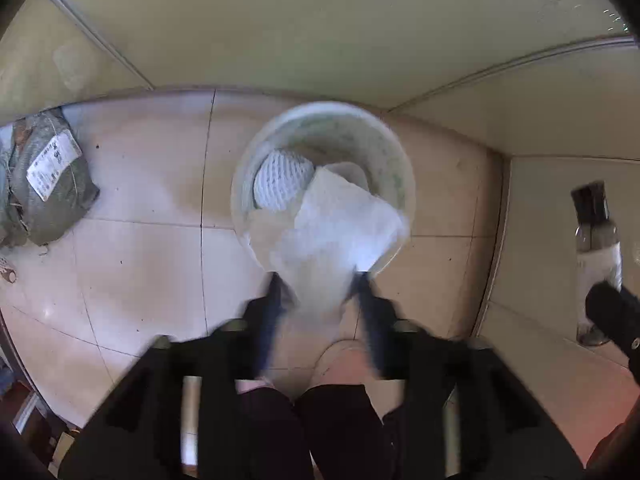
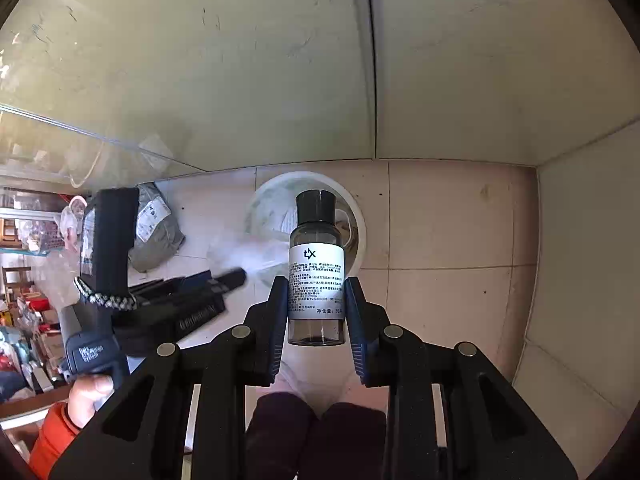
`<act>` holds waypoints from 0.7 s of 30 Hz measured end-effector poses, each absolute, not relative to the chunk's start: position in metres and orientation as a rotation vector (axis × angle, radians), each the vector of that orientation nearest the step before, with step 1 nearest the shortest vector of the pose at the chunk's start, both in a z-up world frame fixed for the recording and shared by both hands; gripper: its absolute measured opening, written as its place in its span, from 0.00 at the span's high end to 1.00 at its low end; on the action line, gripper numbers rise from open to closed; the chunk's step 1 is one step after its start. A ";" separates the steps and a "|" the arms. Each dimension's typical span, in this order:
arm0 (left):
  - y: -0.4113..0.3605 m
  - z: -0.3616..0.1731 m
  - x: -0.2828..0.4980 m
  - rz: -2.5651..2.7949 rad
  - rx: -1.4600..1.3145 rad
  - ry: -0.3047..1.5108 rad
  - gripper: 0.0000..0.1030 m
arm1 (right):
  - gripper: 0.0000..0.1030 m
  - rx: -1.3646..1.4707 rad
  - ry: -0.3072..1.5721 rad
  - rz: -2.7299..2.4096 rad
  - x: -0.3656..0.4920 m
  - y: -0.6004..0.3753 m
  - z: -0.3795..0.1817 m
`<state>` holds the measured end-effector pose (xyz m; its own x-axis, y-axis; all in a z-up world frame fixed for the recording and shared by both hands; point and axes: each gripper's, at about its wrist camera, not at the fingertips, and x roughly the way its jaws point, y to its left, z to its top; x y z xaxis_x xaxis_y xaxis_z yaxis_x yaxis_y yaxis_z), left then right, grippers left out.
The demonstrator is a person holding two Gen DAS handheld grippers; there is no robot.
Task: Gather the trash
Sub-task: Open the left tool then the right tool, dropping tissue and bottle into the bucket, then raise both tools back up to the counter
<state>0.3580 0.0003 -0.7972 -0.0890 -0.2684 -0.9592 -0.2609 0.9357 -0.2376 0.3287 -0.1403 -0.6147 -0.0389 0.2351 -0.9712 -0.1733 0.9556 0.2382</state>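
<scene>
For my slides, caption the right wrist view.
Right gripper holds a small dark-capped, white-labelled bottle above a round white bin.

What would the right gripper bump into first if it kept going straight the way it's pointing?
Probably the white bin on the floor. The right gripper, clamped on a small bottle, points down at it, so the bottle's cap would arrive first, though depth is hard to judge.

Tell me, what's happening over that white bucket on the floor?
A person holds a gripper in each hand above a white bucket on the tiled floor. The left gripper stands open, with a white plastic bag hanging between its fingers over the bucket, where a white foam net already lies. The right gripper clamps a small dark-capped bottle above the bucket.
</scene>
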 end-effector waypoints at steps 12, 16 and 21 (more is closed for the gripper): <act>0.027 -0.768 0.334 0.062 -0.372 1.603 0.43 | 0.74 0.051 1.591 0.404 0.342 -0.119 -0.633; 0.042 -0.742 0.328 0.089 -0.348 1.556 0.43 | 0.68 0.078 1.612 0.420 0.347 -0.116 -0.632; 0.050 -0.700 0.325 0.097 -0.342 1.518 0.43 | 0.68 0.048 1.608 0.415 0.345 -0.122 -0.610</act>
